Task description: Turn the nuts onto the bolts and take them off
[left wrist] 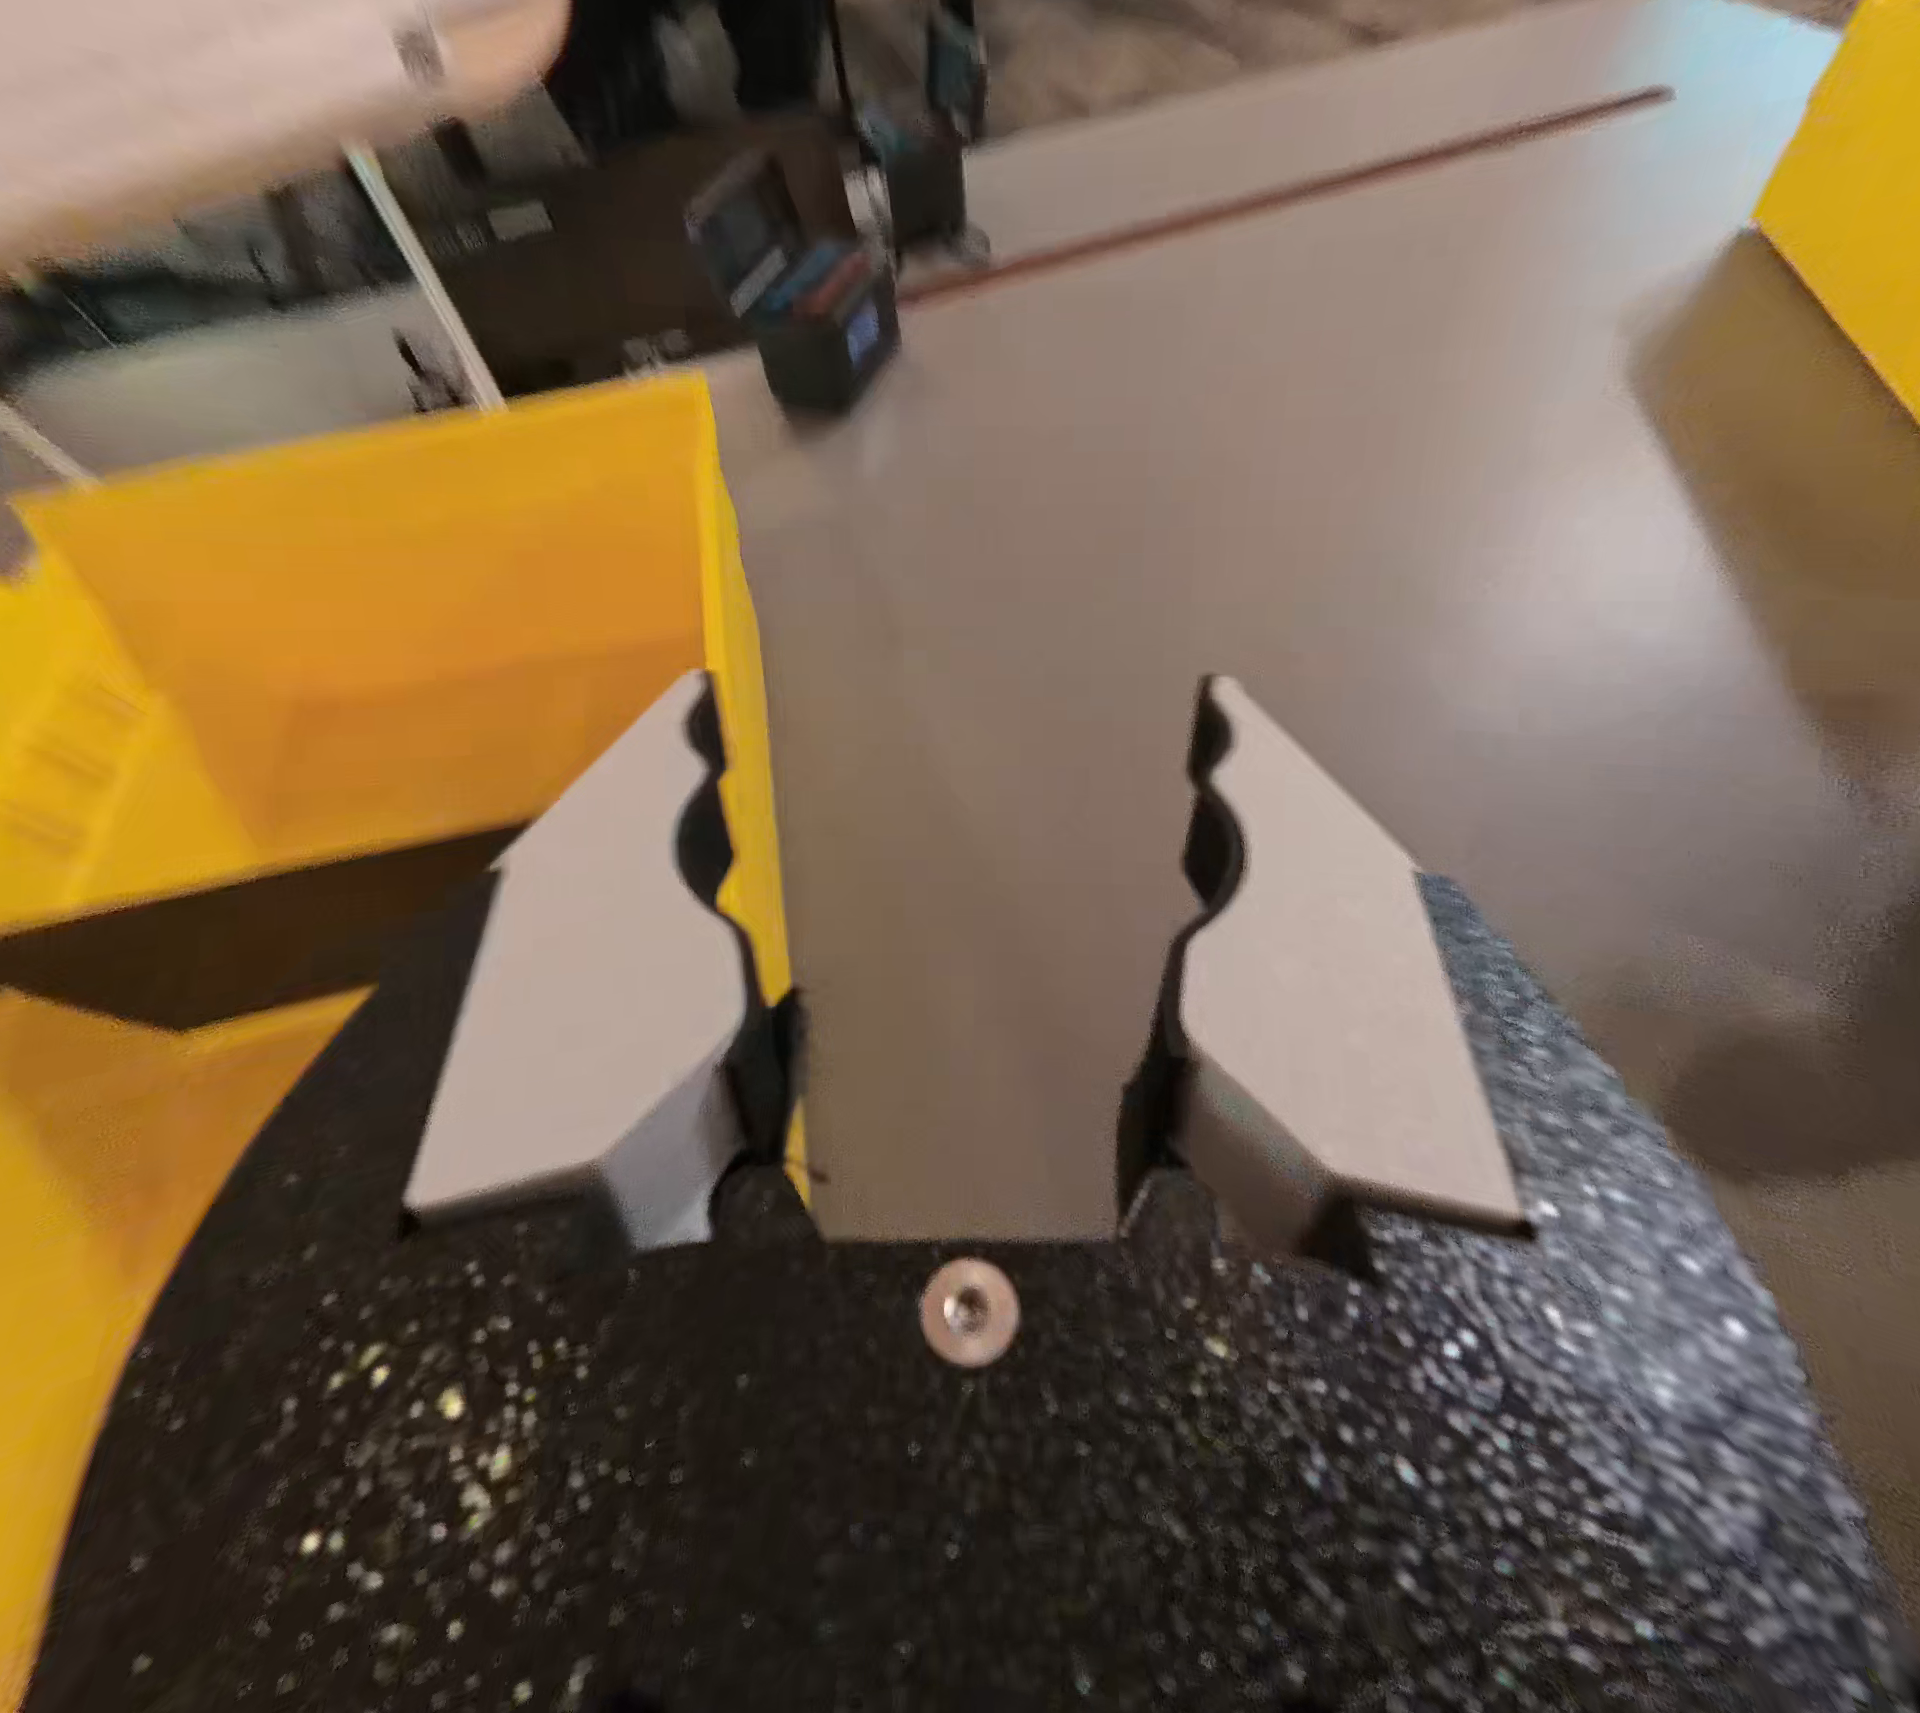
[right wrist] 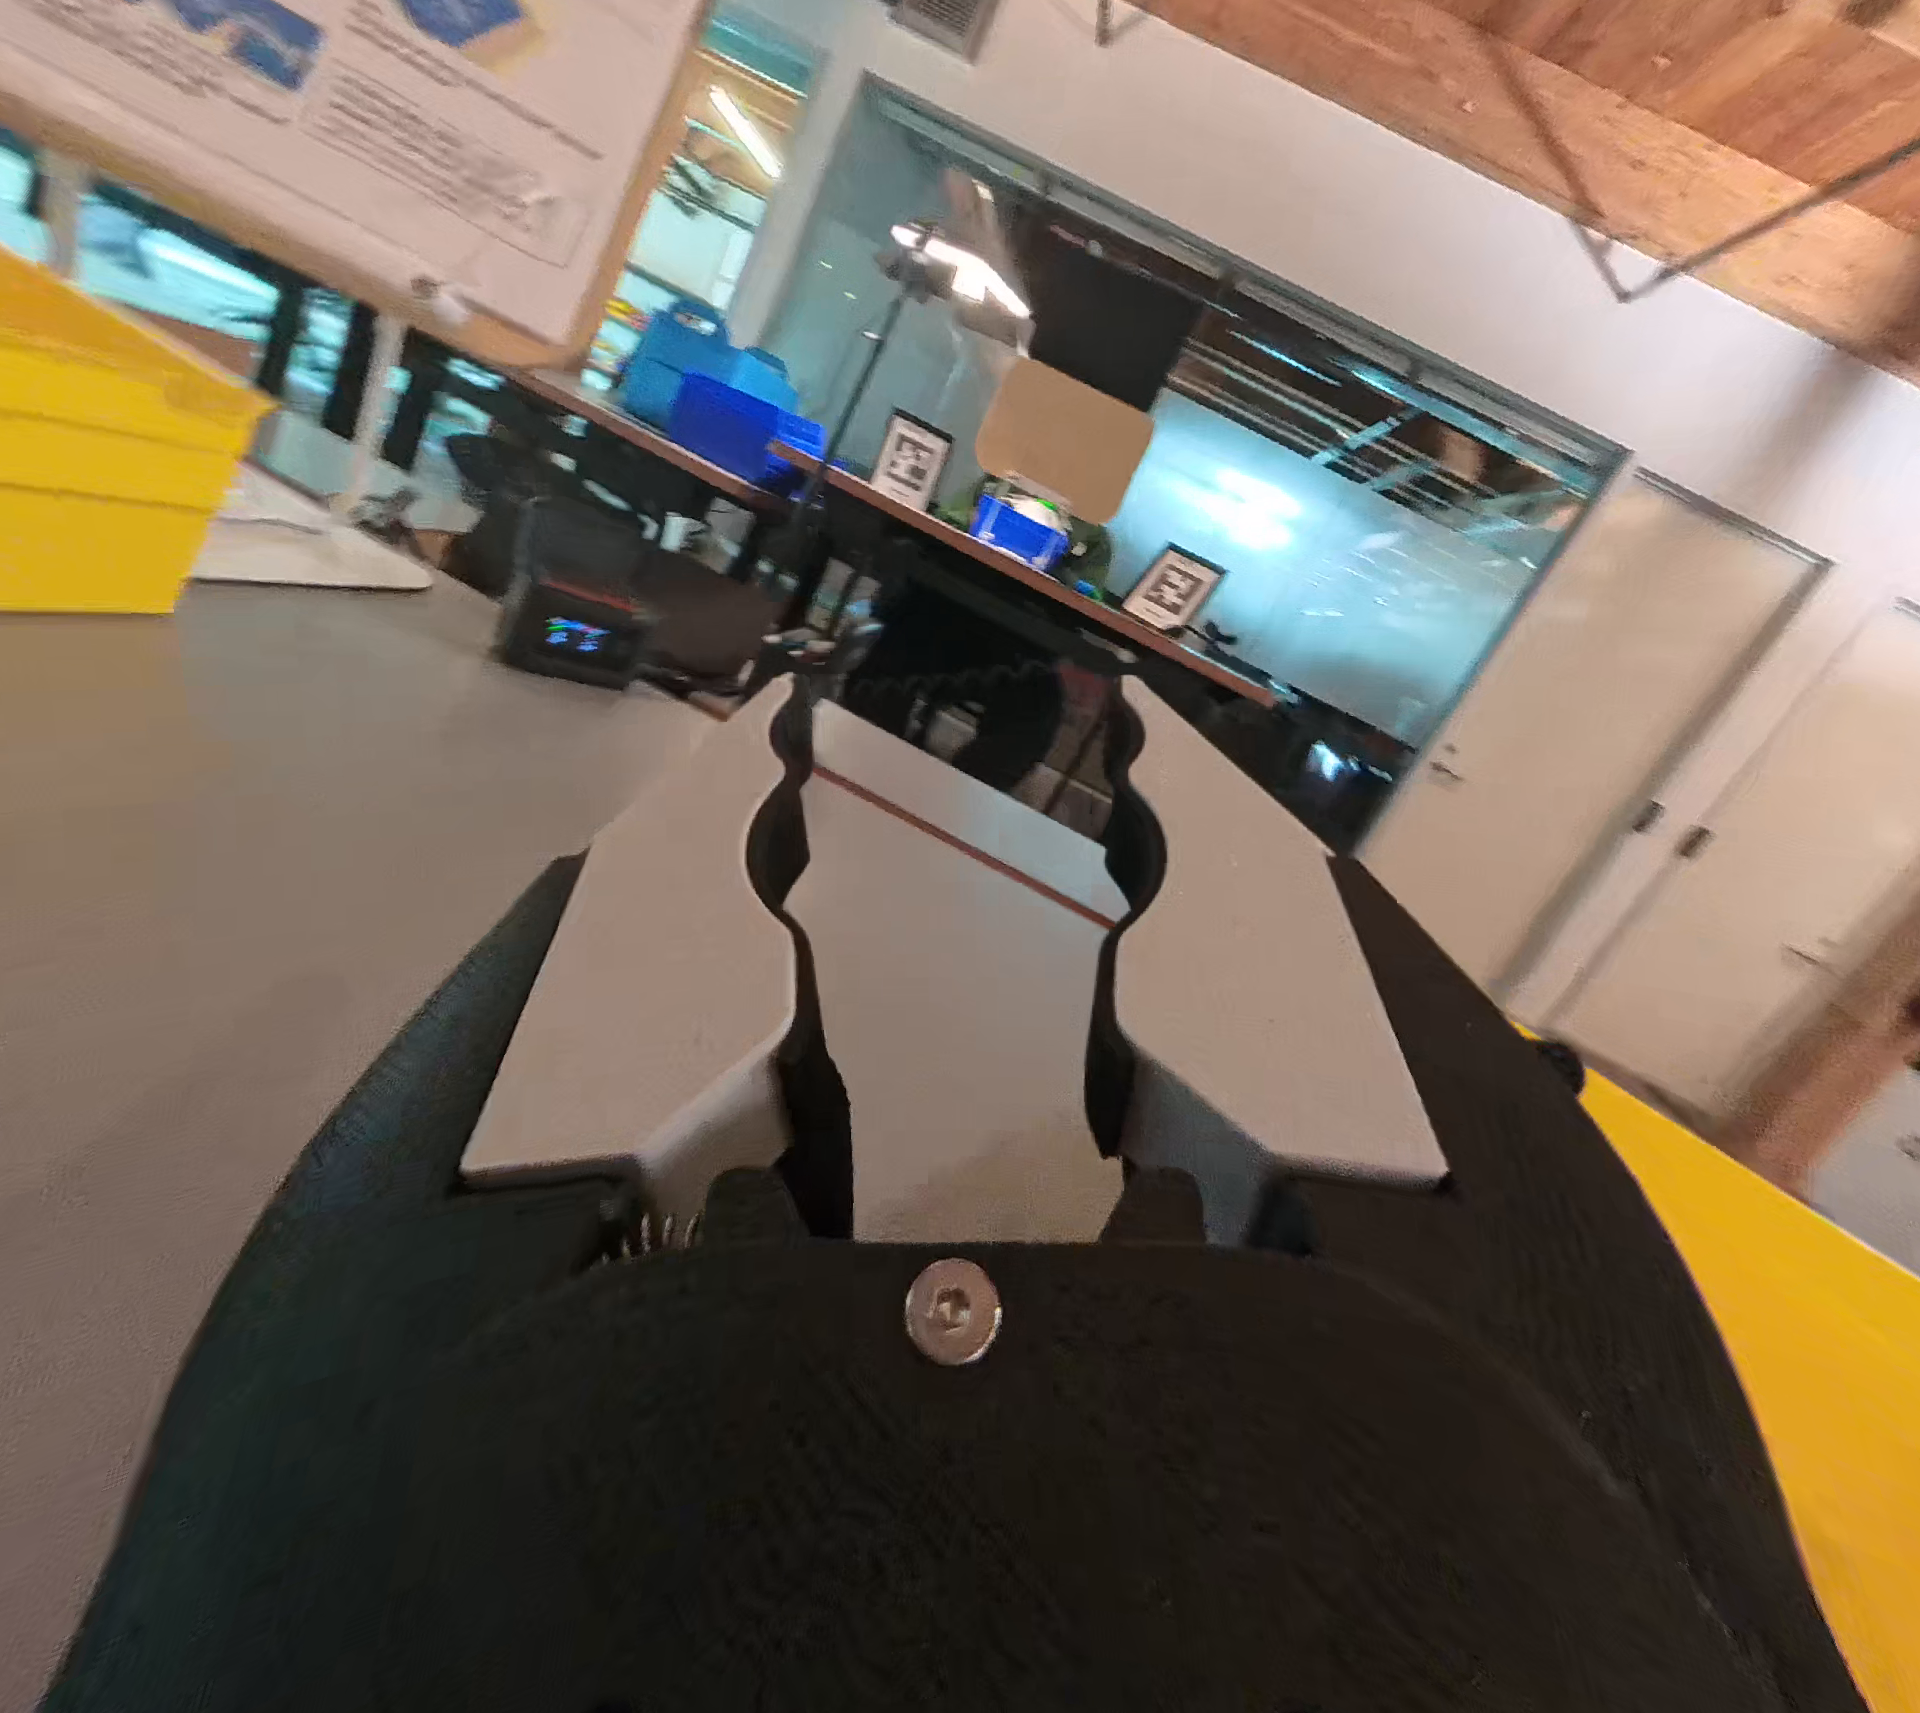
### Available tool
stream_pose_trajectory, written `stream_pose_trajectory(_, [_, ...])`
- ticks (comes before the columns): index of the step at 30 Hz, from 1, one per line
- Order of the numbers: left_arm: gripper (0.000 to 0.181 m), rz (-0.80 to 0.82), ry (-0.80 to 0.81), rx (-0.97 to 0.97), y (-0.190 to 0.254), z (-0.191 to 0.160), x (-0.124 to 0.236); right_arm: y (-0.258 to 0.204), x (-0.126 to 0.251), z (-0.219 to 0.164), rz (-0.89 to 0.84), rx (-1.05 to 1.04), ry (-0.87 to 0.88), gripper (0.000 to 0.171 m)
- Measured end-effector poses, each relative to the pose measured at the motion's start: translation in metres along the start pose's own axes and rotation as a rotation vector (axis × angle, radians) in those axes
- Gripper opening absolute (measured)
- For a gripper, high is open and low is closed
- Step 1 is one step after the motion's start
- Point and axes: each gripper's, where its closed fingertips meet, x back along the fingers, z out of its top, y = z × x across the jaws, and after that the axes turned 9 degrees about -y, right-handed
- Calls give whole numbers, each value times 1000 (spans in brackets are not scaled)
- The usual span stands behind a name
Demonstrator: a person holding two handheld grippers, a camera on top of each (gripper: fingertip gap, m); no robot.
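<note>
1. The left hand-held gripper [left wrist: 956, 718] is spread wide and holds nothing; only bare grey tabletop [left wrist: 1299, 624] shows between its scalloped fingers [left wrist: 613, 957].
2. Just to the left of that gripper, and touching its left finger in the picture, stands a yellow bin [left wrist: 364, 624]. The part of its inside that shows looks bare, though blur hides detail.
3. A second yellow bin [left wrist: 1860, 198] sits well apart, ahead and to the right; ahead at the tabletop's far edge is a small black device with a lit screen [left wrist: 821, 313].
4. The right hand-held gripper [right wrist: 961, 707] is also open and empty, tilted upward toward the room, with a stack of yellow bins [right wrist: 104, 500] to its left.
5. No nut or bolt shows in either view, so I cannot tell where they lie; the bins are the likely place.
6. Judged from this, the task is at a fetching step, with nothing threaded or in hand.
7. The next move calls for tipping a gripper down into a bin, finding a bolt, and closing on it firmly before the other gripper brings a nut.
</note>
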Motion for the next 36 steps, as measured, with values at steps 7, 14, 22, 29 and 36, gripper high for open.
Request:
stream_pose_trajectory(7, [60, -9, -265, -4, -6, -47, -1, 159, 34, -36, -242, 76, -515, 51])
stream_pose_trajectory(14, [67, 99, -387, -152, -8, -61, 4, 255, 99, -155, -269, -286, -1005, 68])
stream_pose_trajectory(22, [85, 232, -516, -98, -55, -78, 24, 255, 111, -204, -105, -444, -1202, 34])
stream_pose_trajectory(29, [11, 105, -611, -180, -51, -107, 22, 249, 108, -224, -59, -386, -1317, 21])
stream_pose_trajectory(36, [7, 203, -431, -348, -57, -95, 43, 245, 99, -220, -18, -415, -1220, 6])
